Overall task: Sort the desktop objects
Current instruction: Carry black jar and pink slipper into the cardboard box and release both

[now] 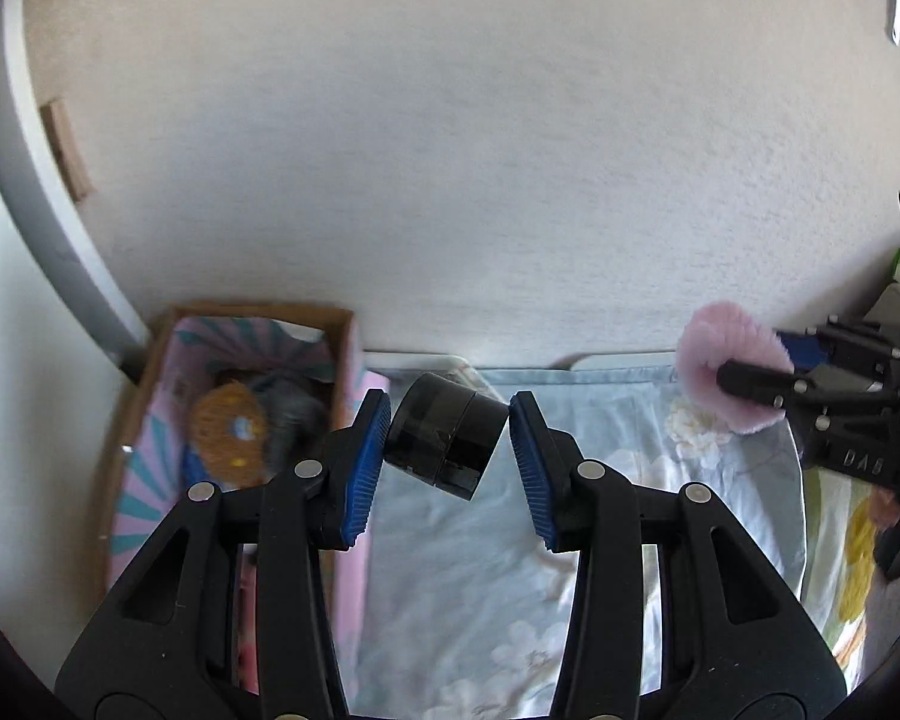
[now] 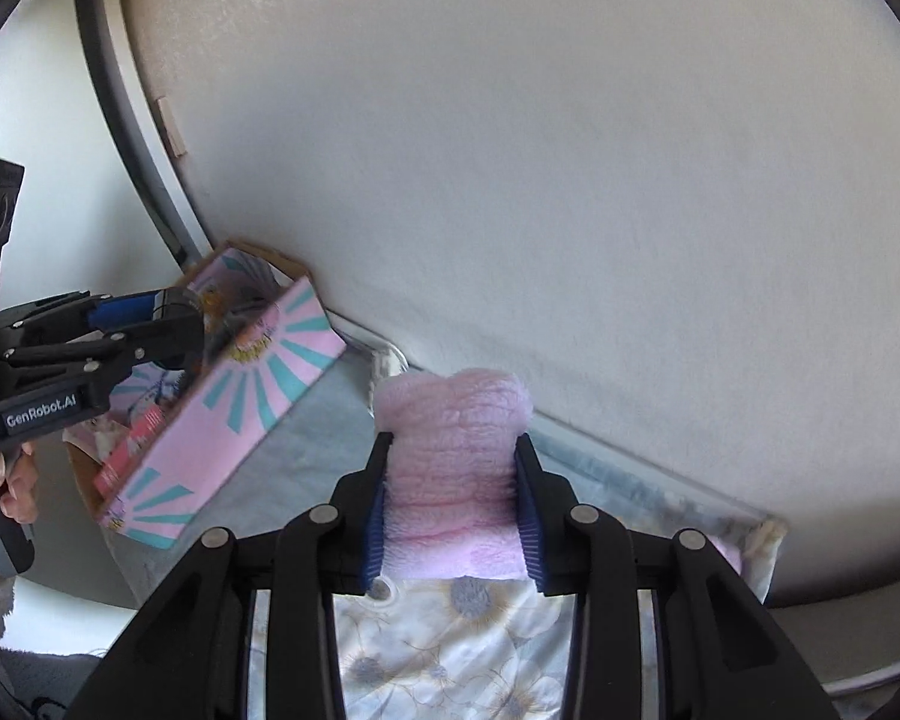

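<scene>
Because the small black cylindrical jar (image 1: 447, 435) sits tilted between the blue pads (image 1: 366, 468) of your left gripper (image 1: 450, 462), touching the left pad and only meeting the right one at a corner, your hold looks marginal; I cannot tell whether it is truly clamped. Risk: the jar rolls or drops out short of the pink-and-teal cardboard box (image 1: 150, 396) just to its left. That box already holds an orange knitted item (image 1: 228, 438), so the jar could also land on it and bounce. Your right gripper (image 2: 453, 516) is clenched on the pink fluffy cloth roll (image 2: 453, 456), above the floral cloth (image 2: 450, 648). Soft pile compresses; the roll may slip or unfurl.
</scene>
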The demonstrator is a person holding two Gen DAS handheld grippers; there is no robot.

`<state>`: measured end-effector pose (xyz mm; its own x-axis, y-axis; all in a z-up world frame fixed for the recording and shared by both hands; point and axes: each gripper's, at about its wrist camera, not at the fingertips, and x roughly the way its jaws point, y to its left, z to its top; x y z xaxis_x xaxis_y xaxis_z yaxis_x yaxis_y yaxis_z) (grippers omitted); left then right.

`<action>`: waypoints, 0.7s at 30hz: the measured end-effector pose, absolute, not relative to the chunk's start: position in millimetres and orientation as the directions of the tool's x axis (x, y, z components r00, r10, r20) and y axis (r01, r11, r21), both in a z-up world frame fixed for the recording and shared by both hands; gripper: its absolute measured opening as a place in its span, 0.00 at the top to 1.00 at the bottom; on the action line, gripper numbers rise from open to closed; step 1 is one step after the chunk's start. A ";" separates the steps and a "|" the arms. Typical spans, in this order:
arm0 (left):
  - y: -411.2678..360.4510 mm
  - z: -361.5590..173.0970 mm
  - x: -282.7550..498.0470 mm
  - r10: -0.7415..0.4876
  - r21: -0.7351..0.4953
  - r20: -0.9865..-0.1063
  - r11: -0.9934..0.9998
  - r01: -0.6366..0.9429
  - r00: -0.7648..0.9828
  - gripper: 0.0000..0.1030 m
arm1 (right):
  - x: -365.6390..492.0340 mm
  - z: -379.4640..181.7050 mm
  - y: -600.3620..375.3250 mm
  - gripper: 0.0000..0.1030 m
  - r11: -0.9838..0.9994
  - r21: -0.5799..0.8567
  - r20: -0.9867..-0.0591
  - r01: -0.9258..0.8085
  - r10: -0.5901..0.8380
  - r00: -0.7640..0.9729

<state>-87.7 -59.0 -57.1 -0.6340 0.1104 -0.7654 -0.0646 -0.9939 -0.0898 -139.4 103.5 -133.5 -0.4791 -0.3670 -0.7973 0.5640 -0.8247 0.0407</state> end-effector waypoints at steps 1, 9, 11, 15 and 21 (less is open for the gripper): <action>-63.9 -55.6 -89.0 0.106 -0.091 -0.768 -0.994 -0.056 -0.631 0.63 | -140.7 -127.8 97.2 0.67 -0.818 0.032 -0.794 0.574 -0.369 -0.482; -116.5 -49.5 -88.1 0.066 -0.106 -0.794 -0.994 0.030 -0.604 0.63 | -155.6 -101.4 38.8 0.67 -0.746 0.030 -0.802 0.665 -0.415 -0.429; -128.5 -49.3 -85.7 0.080 -0.123 -0.805 -0.992 0.034 -0.587 0.63 | -160.4 -97.7 22.1 0.67 -0.722 0.035 -0.808 0.692 -0.428 -0.406; -152.2 -59.1 -75.4 0.069 -0.126 -0.822 -0.990 0.062 -0.565 0.63 | -166.5 -100.5 -11.7 0.67 -0.679 0.054 -0.826 0.732 -0.443 -0.349; -178.7 -82.4 -62.6 0.050 -0.119 -0.854 -0.988 0.100 -0.517 0.63 | -169.1 -116.3 -66.7 0.67 -0.611 0.077 -0.860 0.788 -0.441 -0.257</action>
<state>-62.6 -178.7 -82.4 -0.5173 0.0503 -0.8543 0.1004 -0.9878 -0.1189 -169.1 -66.7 -116.3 -0.2574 -0.4411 -0.8598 0.7882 -0.6106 0.0773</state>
